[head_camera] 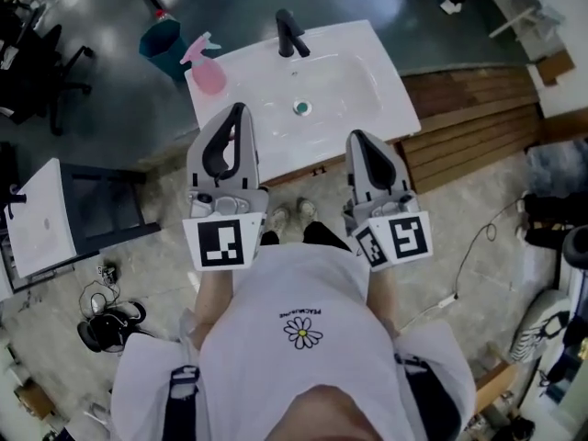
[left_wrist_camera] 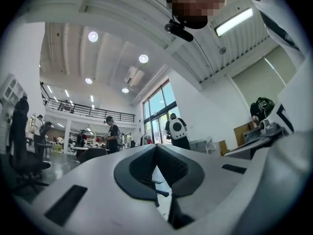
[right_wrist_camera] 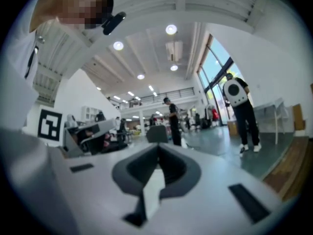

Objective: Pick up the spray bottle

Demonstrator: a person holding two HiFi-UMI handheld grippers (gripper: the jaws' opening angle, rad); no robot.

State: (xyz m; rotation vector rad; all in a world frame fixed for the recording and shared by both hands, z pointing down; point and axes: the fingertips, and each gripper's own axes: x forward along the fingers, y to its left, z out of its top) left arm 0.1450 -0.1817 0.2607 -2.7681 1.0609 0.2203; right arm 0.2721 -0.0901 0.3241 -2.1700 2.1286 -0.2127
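The pink spray bottle [head_camera: 207, 67] stands upright on the back left corner of the white sink counter [head_camera: 367, 81]. Both grippers are held up in front of the person's chest, short of the counter's near edge. My left gripper [head_camera: 239, 110] is shut with nothing in it, and the bottle lies beyond its tips, slightly to the left. My right gripper [head_camera: 355, 137] is also shut and empty. The left gripper view shows the left gripper [left_wrist_camera: 156, 147] pointing across the hall, and the right gripper view shows the right gripper [right_wrist_camera: 158, 146] doing the same. The bottle is in neither gripper view.
A black faucet [head_camera: 290, 35] and a drain [head_camera: 301, 107] sit in the sink. A teal bin [head_camera: 161, 44] stands behind the bottle. A wooden platform [head_camera: 478, 118] lies to the right, a white panel on a black frame [head_camera: 37, 219] to the left. People [right_wrist_camera: 239, 111] stand in the hall.
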